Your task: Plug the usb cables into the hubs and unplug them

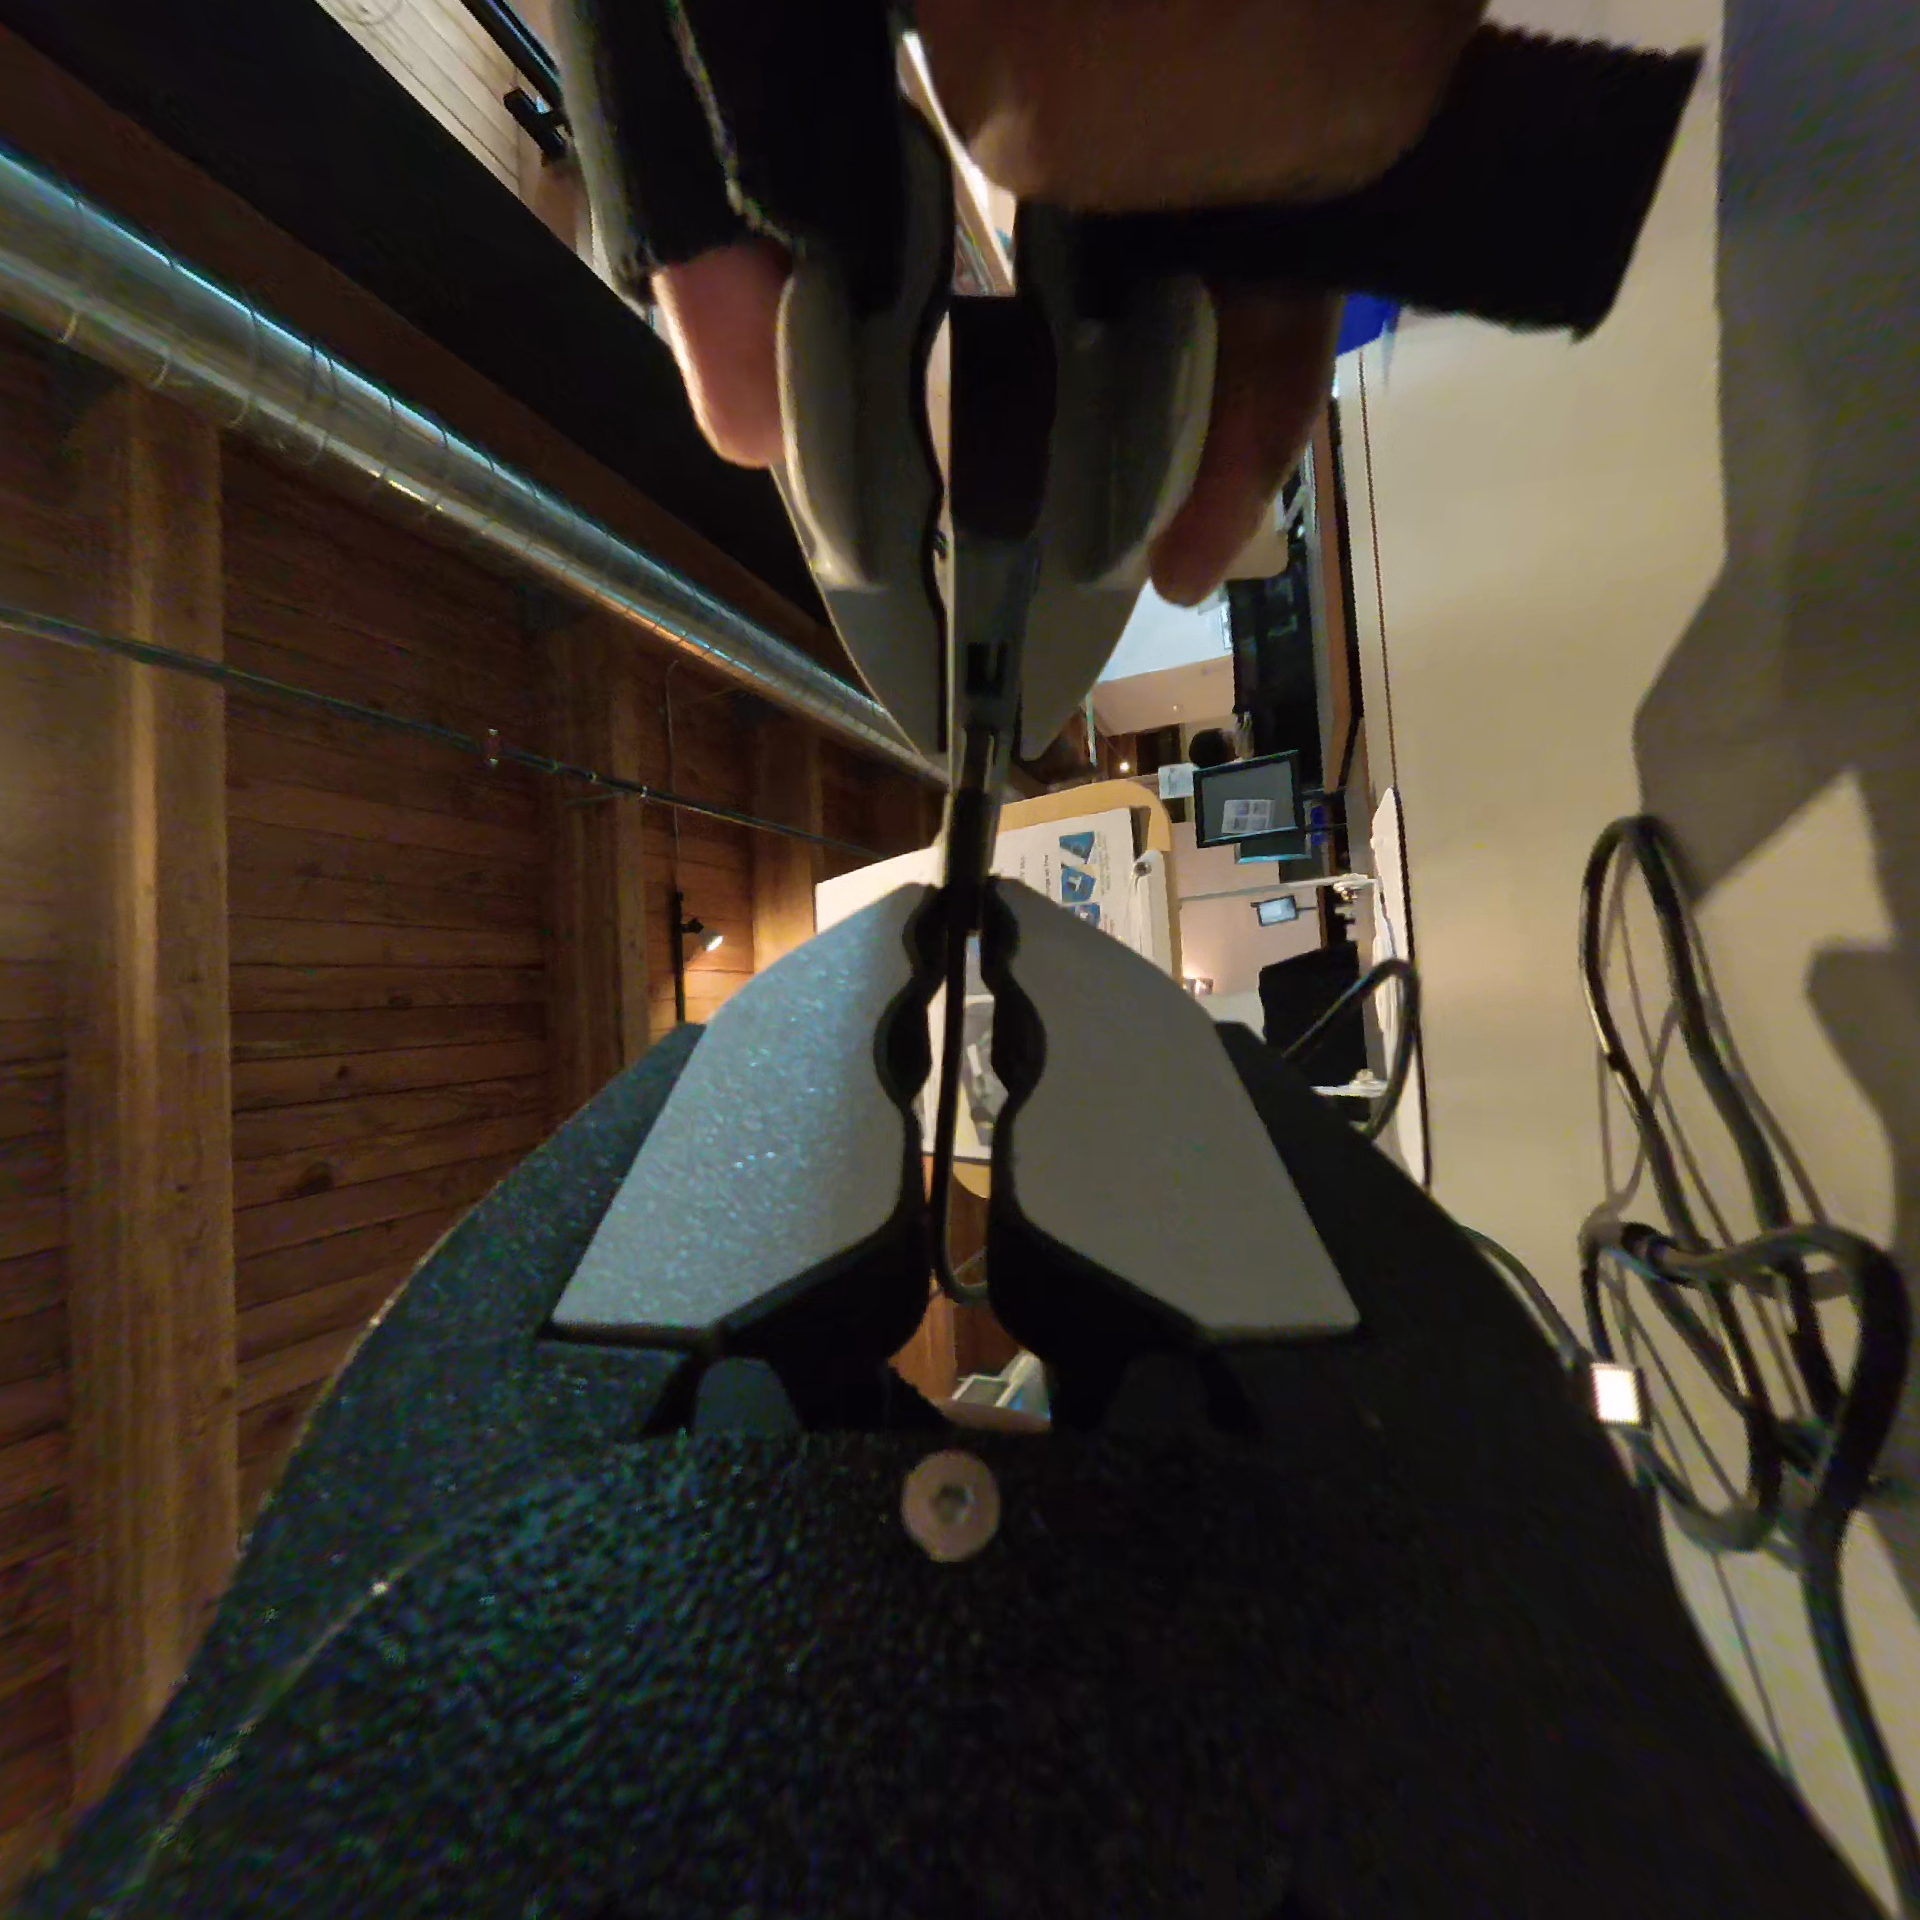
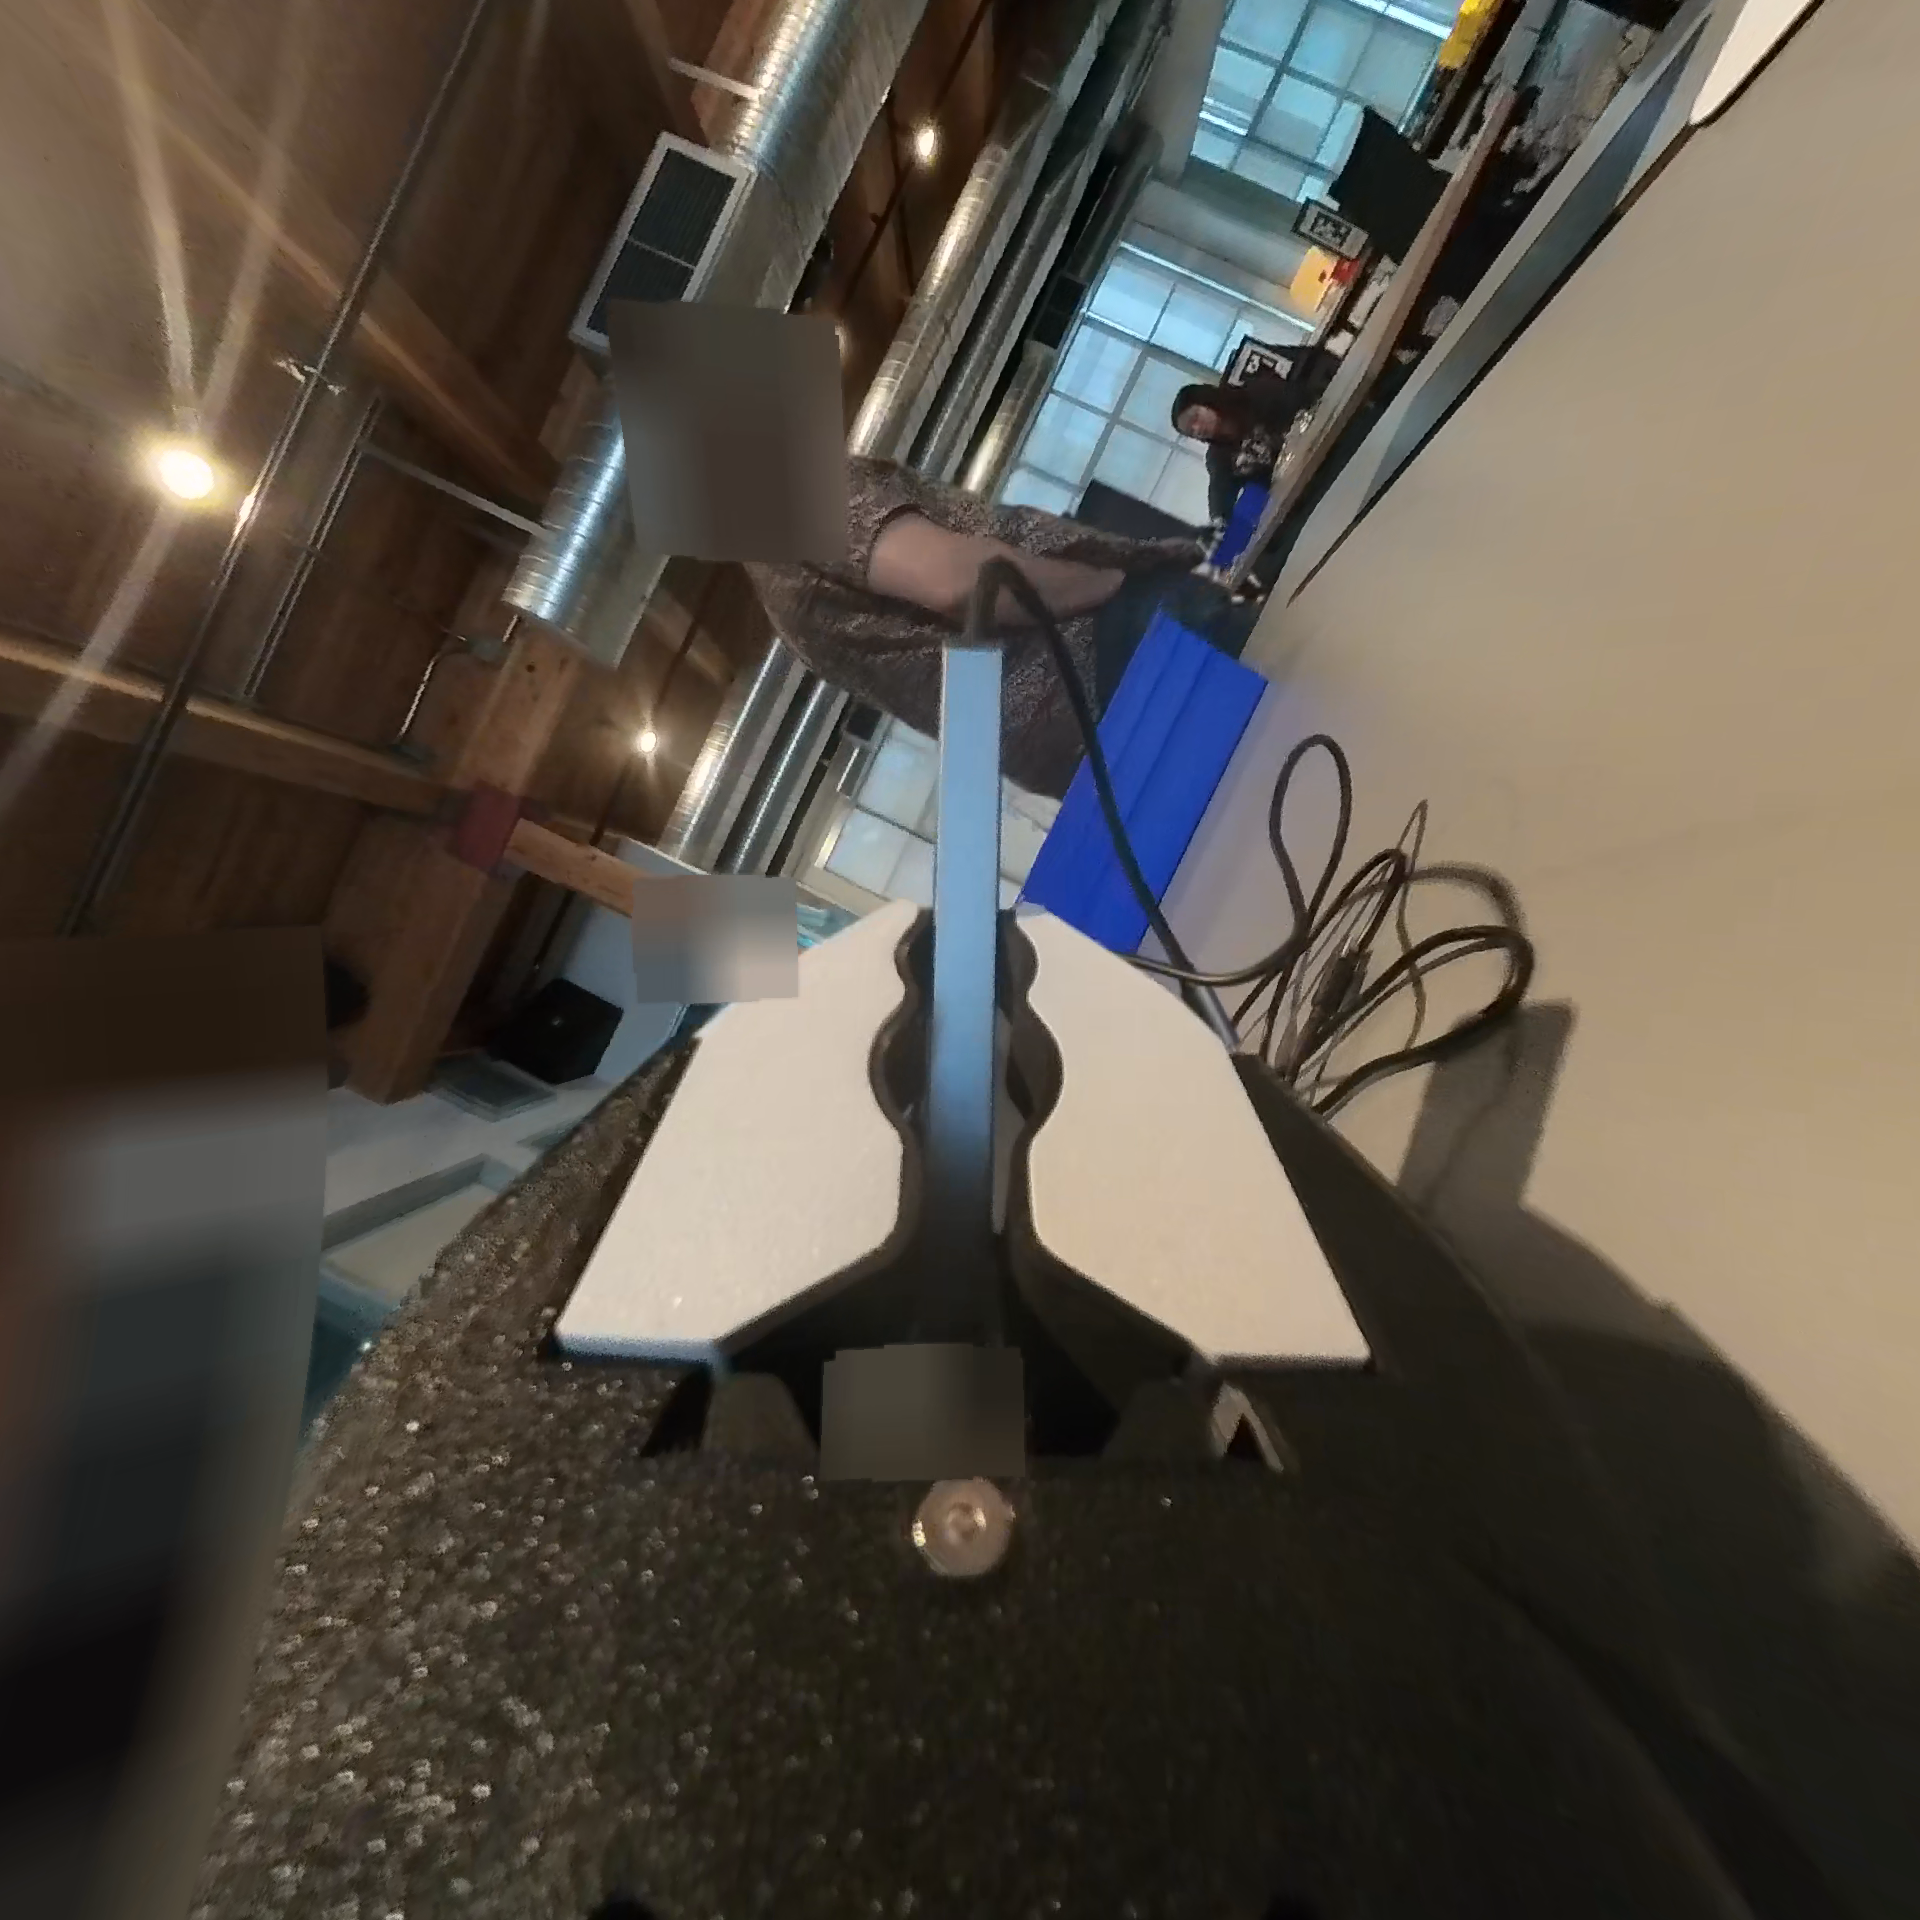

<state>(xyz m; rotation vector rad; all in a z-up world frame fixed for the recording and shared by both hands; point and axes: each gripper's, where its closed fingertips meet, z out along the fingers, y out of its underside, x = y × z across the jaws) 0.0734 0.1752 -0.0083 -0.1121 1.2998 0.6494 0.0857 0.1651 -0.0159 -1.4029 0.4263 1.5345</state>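
My left gripper (image 1: 961, 899) is shut on a thin black usb cable (image 1: 948, 1049) that runs up between its grey pads. The cable's plug (image 1: 982, 675) meets the tip of the right gripper (image 1: 977, 727), which faces me and is held by a gloved hand (image 1: 1195, 104). A dark hub (image 1: 997, 416) sits between that gripper's fingers. In the right wrist view my right gripper (image 2: 961, 914) is shut on the slim grey hub (image 2: 966, 810), which sticks forward. A black cable (image 2: 1081, 727) leaves the hub's far end.
A tangle of loose black cables (image 1: 1714, 1247) lies on the white table (image 1: 1538, 727); it also shows in the right wrist view (image 2: 1382, 935). A blue box (image 2: 1143, 810) stands beyond it. A person's arm (image 2: 935, 623) is behind the hub. My two grippers' fingertips are within a few centimetres of each other.
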